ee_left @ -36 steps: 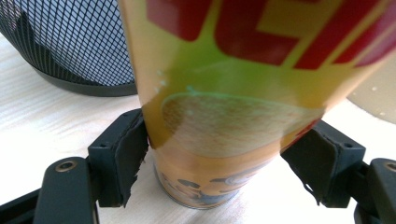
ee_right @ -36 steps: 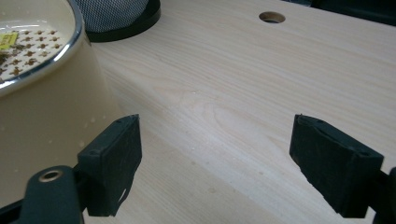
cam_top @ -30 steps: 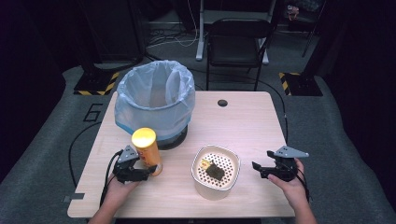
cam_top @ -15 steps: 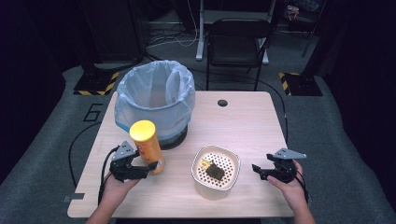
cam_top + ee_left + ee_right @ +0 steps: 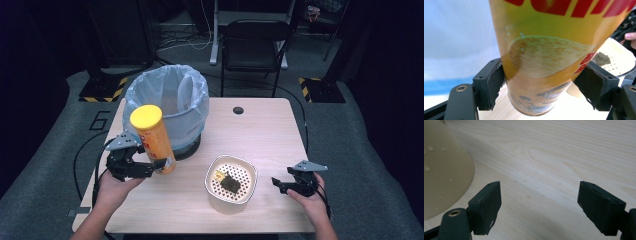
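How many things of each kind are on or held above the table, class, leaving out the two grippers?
Chip can: 1
Bin lined with a plastic bag: 1
Cream perforated bowl: 1
Dark scrap in the bowl: 1
Yellow scrap in the bowl: 1
Total: 5

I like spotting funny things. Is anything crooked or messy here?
Yes. The yellow chip can leans instead of standing upright: the left gripper clamps it near its bottom, lifted off the table, beside the bag-lined bin. Dark and yellow scraps sit in the holed cream bowl. Nothing looks spilled.
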